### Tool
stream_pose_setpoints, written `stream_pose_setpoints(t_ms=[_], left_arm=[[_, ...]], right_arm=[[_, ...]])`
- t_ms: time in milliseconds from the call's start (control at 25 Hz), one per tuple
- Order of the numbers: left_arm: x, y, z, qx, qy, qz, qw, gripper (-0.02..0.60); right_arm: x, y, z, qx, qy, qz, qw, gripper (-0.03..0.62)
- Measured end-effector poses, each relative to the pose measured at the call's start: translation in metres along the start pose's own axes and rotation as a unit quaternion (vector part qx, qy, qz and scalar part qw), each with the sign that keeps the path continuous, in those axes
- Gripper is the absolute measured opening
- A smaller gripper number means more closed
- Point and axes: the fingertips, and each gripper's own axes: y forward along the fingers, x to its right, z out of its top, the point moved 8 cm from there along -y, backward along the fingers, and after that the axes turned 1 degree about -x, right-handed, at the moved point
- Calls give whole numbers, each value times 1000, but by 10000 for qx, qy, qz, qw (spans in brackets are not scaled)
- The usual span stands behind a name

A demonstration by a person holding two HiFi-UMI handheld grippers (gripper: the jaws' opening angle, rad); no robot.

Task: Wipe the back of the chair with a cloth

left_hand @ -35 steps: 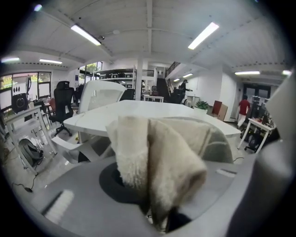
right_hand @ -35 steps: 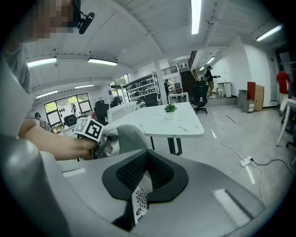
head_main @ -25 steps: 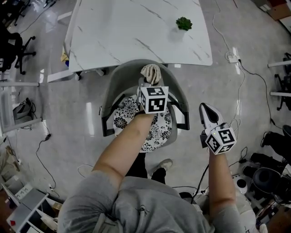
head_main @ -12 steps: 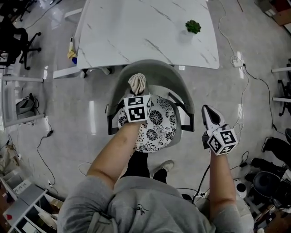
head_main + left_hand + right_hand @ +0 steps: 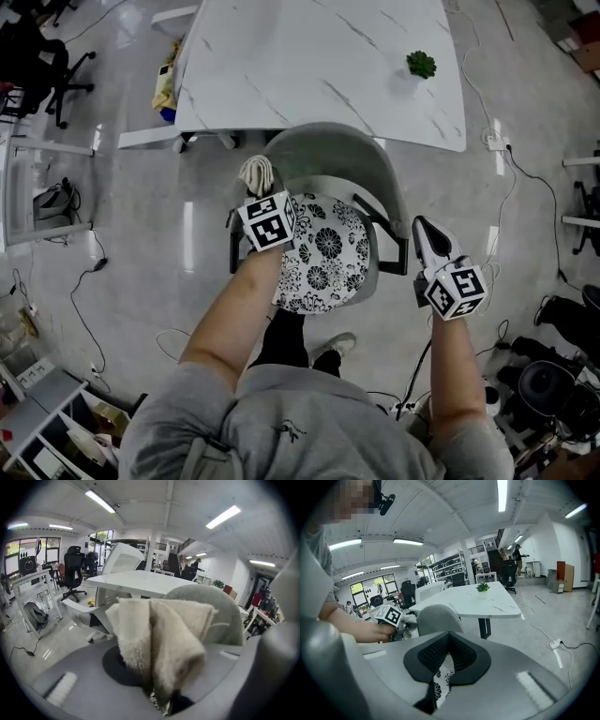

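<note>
A grey shell chair (image 5: 330,155) with a flower-print seat cushion (image 5: 323,253) stands in front of me. My left gripper (image 5: 260,194) is shut on a cream fluffy cloth (image 5: 256,172), which rests against the left end of the chair's curved back. In the left gripper view the cloth (image 5: 159,637) bulges out of the left gripper (image 5: 157,688), and the grey chair back (image 5: 222,613) rises behind it. My right gripper (image 5: 424,232) hangs shut and empty, just right of the chair's right armrest (image 5: 389,248). Past the right gripper (image 5: 449,644) in its own view I see the chair back (image 5: 436,618).
A white marble table (image 5: 319,66) stands just beyond the chair, with a small green plant (image 5: 421,64) on its right side. A black office chair (image 5: 37,56) is at the far left. Cables and a power strip (image 5: 495,141) lie on the floor to the right.
My left gripper has carried the cloth leftward along the chair back, from the top middle to its left end. The right gripper has hardly moved.
</note>
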Motion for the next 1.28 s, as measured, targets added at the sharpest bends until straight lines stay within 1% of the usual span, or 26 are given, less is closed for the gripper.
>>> stream_pose_setpoints(t_ms=[120,200,320,480,640,760,880,1000,1080,1200,1240,1280], left_arm=[[8,7,3,35,-92,65,9999,115],[16,10,0,43,-40,-2,10000,115],[34,18,-4,15,62,-189,9998,115],[60,34,0,-27,159,-406,9990,115],[99,50,3,-157,328,-733,9966,115],[130,57,-1,-309,507,-1022,9930,114],[155,59,-8,-411,840,-1388,9859,109],[171,59,-11,-490,1101,-1775,9767,107],[181,58,-14,-560,1275,-2142,9668,109],[187,58,-18,-654,1601,-2760,9455,109],[184,56,-19,-675,1652,-2885,9407,109],[175,54,-20,-681,1629,-2910,9403,110]], right_arm=[[4,-7,-3,-38,-6,-77,10000,2],[11,-13,-6,-45,20,-168,9998,2],[22,-21,-9,-22,79,-325,9994,2],[32,-28,-10,78,142,-481,9987,2],[41,-34,-14,100,192,-586,9980,2],[48,-40,-17,109,228,-662,9975,2],[56,-45,-17,111,261,-723,9970,2],[60,-45,-17,97,276,-737,9968,2],[60,-41,-17,77,267,-716,9970,2],[57,-32,-13,58,222,-651,9976,2],[55,-29,-11,56,203,-620,9979,2],[53,-25,-9,51,181,-583,9981,2]])
